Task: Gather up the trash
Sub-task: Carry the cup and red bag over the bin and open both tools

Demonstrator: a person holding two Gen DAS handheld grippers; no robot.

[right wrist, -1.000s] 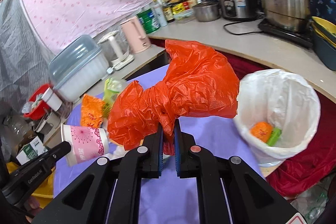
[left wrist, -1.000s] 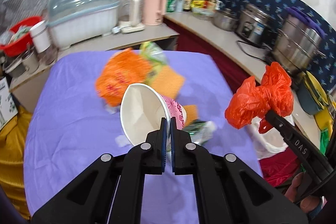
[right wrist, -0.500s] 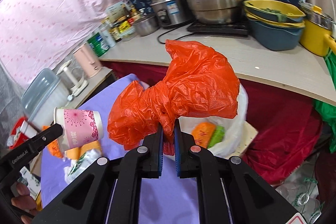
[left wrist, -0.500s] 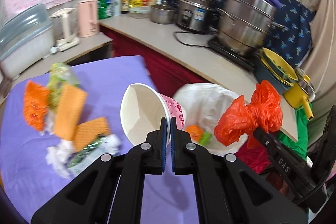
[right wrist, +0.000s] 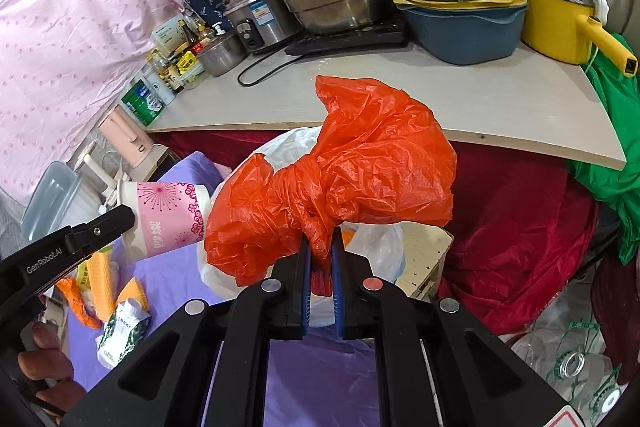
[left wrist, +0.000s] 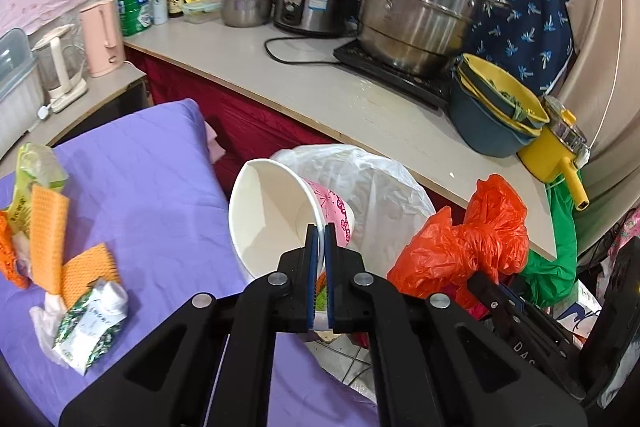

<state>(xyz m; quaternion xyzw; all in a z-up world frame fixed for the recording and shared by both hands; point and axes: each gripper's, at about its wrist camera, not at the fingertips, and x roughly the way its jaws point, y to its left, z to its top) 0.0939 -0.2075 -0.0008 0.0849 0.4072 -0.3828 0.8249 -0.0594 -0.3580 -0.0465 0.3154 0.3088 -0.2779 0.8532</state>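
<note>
Purple cloth (left wrist: 152, 195) covers the table beside a white-lined bin (left wrist: 372, 187), with a grey counter of pots behind.

Left wrist view: the left gripper (left wrist: 319, 239) is pinched nearly shut on the rim of a paper cup (left wrist: 280, 215). The cup lies on its side, mouth toward the camera, pink base pointing away toward the bin, just in front of the bin's near edge. Right of the bin, the right gripper holds an orange bag (left wrist: 464, 243). Left of the bin, wrappers (left wrist: 60, 251) lie on the cloth. Only this view looks inside the cup.

Right wrist view: the right gripper (right wrist: 320, 255) is clamped narrowly on the bag's (right wrist: 332, 183) knotted neck; the bag bulges above the fingertips, over the bin (right wrist: 376, 251). Left of the bin, the cup's (right wrist: 164, 215) pink side shows, base pointing binward. Fingers (right wrist: 44, 367) grip the left gripper's handle, seen only here.
</note>
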